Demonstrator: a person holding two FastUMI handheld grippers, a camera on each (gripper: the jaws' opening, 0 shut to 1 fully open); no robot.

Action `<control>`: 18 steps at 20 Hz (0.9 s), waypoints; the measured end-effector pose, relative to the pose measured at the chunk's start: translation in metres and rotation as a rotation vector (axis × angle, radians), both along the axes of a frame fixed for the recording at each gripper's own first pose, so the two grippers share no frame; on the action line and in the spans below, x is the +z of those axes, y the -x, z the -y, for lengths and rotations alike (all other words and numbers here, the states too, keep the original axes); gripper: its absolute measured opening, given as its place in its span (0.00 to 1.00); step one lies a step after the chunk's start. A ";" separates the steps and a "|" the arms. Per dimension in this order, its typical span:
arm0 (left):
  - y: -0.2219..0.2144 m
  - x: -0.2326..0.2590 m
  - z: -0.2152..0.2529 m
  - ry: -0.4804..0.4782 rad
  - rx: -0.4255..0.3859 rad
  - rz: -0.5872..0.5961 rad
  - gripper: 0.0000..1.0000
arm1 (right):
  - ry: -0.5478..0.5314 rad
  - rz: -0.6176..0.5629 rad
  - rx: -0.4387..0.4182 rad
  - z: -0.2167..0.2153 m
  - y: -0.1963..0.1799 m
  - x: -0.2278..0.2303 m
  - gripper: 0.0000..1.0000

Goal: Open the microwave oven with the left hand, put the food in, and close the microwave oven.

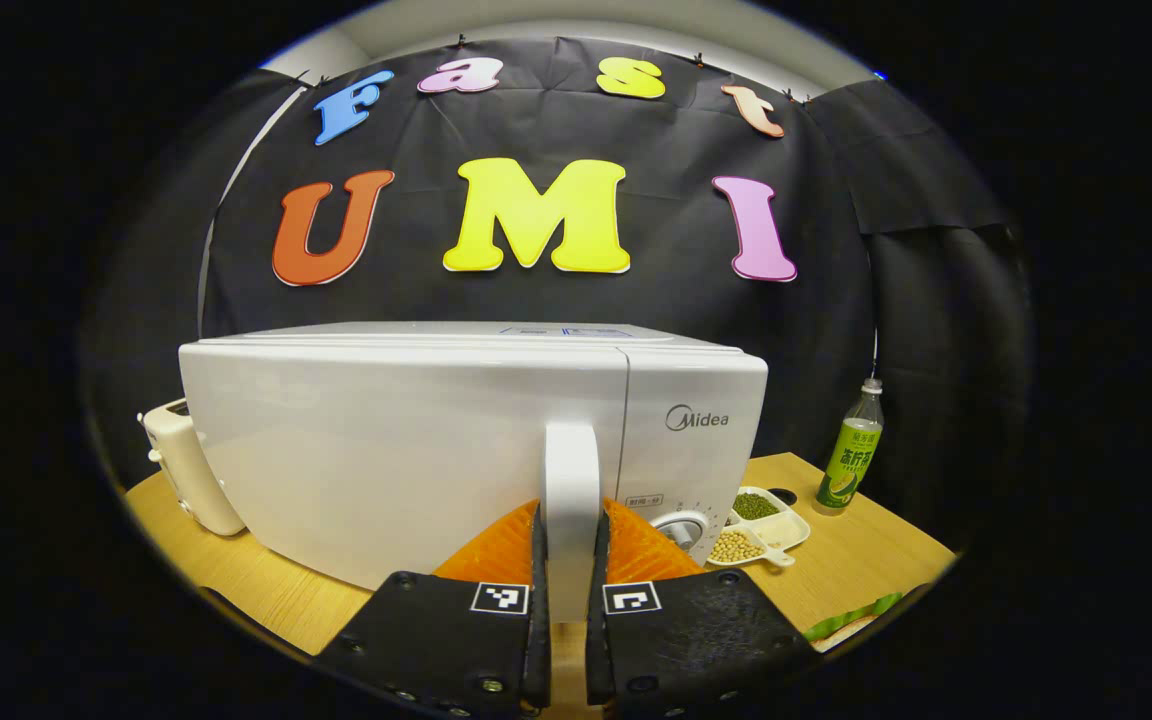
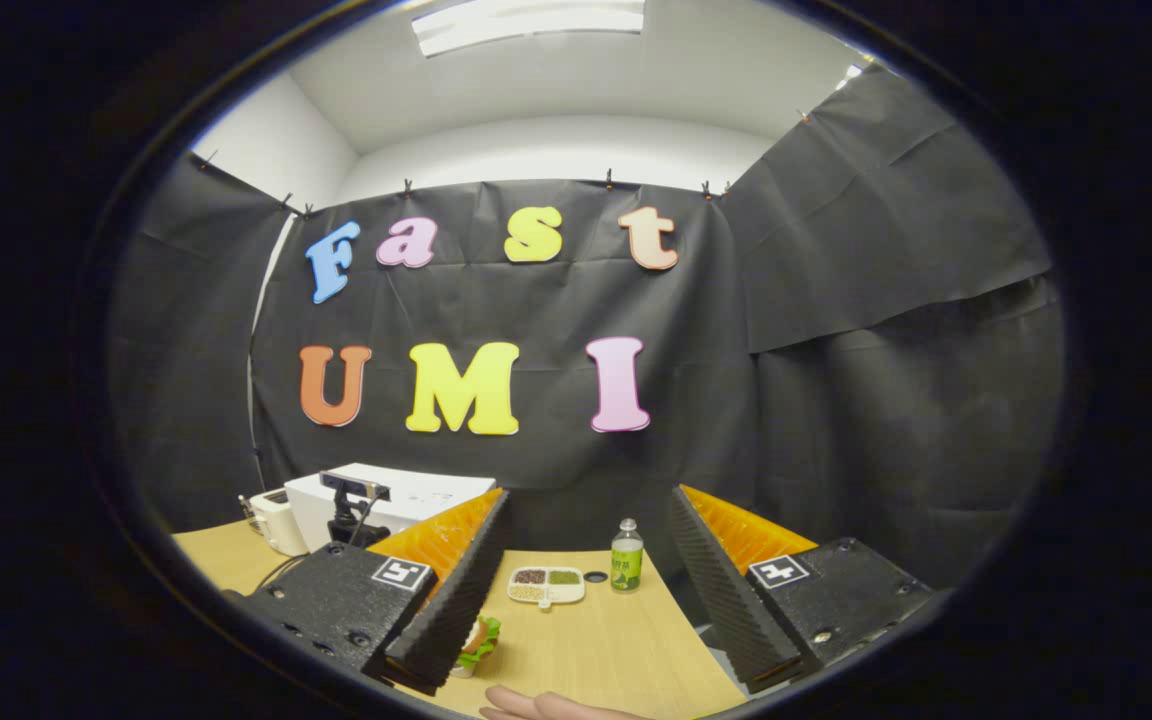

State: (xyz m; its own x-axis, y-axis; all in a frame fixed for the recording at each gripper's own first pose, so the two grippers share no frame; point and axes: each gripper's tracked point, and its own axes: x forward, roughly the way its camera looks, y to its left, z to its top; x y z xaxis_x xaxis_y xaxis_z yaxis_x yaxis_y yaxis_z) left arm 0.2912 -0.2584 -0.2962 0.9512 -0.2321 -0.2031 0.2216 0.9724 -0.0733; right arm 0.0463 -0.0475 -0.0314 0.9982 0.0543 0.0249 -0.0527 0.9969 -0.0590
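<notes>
clamping the door handle [image 1: 572, 500], left gripper [image 1: 566, 600] hasn't opened the microwave [image 1: 416, 440]; right gripper [image 2: 586, 590] gapes empty; food waits.

Black cloth walls [image 2: 886, 330], wooden table [image 2: 596, 640], white ceiling light [image 2: 526, 20]

microwave oven [image 1: 416, 440]: white, door shut, upright handle [image 1: 572, 500] | on the counter [image 1: 266, 590] | food [image 2: 479, 640]: burger with green lettuce, near counter's front edge
</notes>
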 end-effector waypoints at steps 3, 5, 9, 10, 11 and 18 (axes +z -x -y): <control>0.004 0.004 -0.002 -0.036 -0.007 0.024 0.00 | -0.003 -0.001 0.003 -0.001 0.000 -0.001 1.00; 0.005 0.003 -0.002 -0.017 -0.014 0.015 0.00 | -0.006 -0.005 0.001 0.001 0.001 -0.004 1.00; 0.024 0.005 -0.009 -0.039 -0.011 0.073 0.00 | -0.007 0.009 -0.006 0.001 -0.001 -0.001 0.92; 0.032 0.009 -0.009 -0.021 -0.028 0.088 0.00 | -0.012 0.016 -0.001 -0.002 0.000 0.000 0.92; 0.042 0.006 -0.012 -0.009 -0.047 0.071 0.00 | -0.014 0.020 -0.001 -0.002 -0.001 0.000 1.00; 0.108 0.009 -0.049 0.015 -0.137 0.067 0.00 | -0.010 -0.009 0.031 -0.029 0.003 -0.016 1.00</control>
